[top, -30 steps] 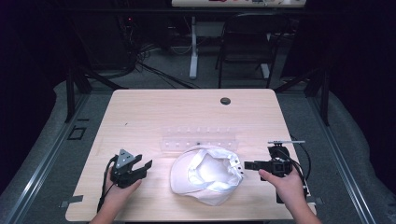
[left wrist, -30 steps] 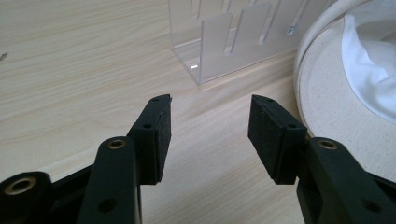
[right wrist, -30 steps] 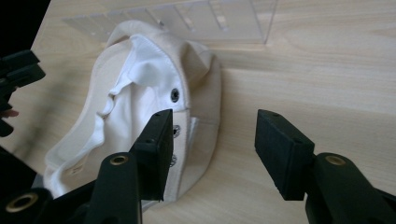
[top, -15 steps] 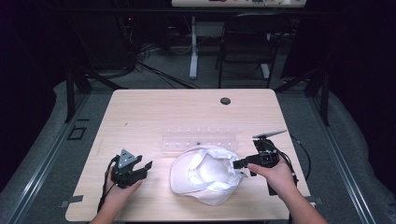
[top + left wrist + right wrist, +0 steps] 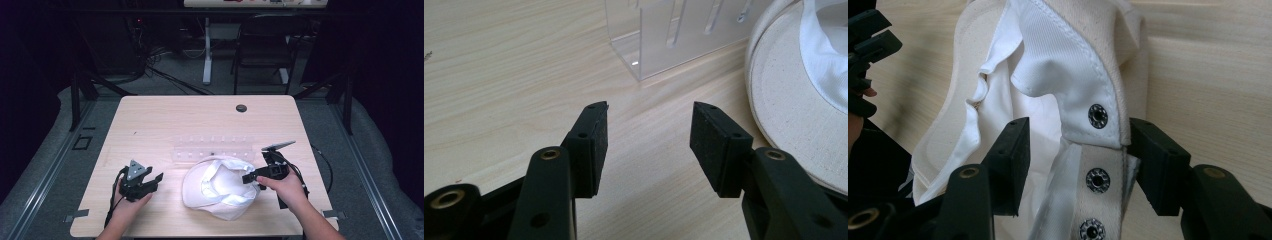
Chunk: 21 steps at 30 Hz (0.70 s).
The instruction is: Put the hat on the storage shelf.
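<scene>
At lower centre of the high view lies the white cap, underside up. The right gripper straddles its snap strap, jaws spread, seemingly to pinch it. The left gripper, jaws also spread, waits at lower left holding nothing.

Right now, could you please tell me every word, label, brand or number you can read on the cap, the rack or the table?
None can be read: the cream fabric cap, its metal snap studs, the clear plastic slotted rack and the light wooden table show no legible text.
</scene>
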{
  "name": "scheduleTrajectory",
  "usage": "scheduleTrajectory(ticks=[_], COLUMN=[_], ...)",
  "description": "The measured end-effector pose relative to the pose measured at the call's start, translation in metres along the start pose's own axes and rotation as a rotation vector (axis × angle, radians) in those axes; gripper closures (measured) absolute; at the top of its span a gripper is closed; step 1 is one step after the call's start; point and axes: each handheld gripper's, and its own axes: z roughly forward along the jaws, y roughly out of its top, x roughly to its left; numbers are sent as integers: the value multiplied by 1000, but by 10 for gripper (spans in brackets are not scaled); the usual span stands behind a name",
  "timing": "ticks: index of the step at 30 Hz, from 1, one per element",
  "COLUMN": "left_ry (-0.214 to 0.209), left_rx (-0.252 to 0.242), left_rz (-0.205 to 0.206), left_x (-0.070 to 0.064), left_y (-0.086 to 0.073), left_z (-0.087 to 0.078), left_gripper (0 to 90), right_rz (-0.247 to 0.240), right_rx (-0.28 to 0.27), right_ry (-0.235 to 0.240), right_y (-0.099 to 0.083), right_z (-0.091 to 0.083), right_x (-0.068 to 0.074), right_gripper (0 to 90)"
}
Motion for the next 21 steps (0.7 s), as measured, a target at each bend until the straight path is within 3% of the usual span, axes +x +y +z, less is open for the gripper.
scheduleTrajectory(ticks=[6,12,13,16,17,21], left_ry=[1,2,3,4,5,5], left_rx=[0,1,-1,0,1,1], left_rz=[1,1,2,2,2,3], left_x=[0,0,0,0,0,0], left_y=[0,0,0,0,0,0], left_z=[0,0,0,0,0,0], left_gripper=[498,498,498,498,498,498], right_rz=[-10,42,50,41,46,70], right_rx=[18,-1,5,14,32,33], right_ry=[3,61,88,90,105,95], right_y=[3,5,7,8,9,11], right_z=[1,-8,-11,-12,-14,-15], right_x=[2,7,8,9,9,12], right_gripper=[455,486,508,538,587,665])
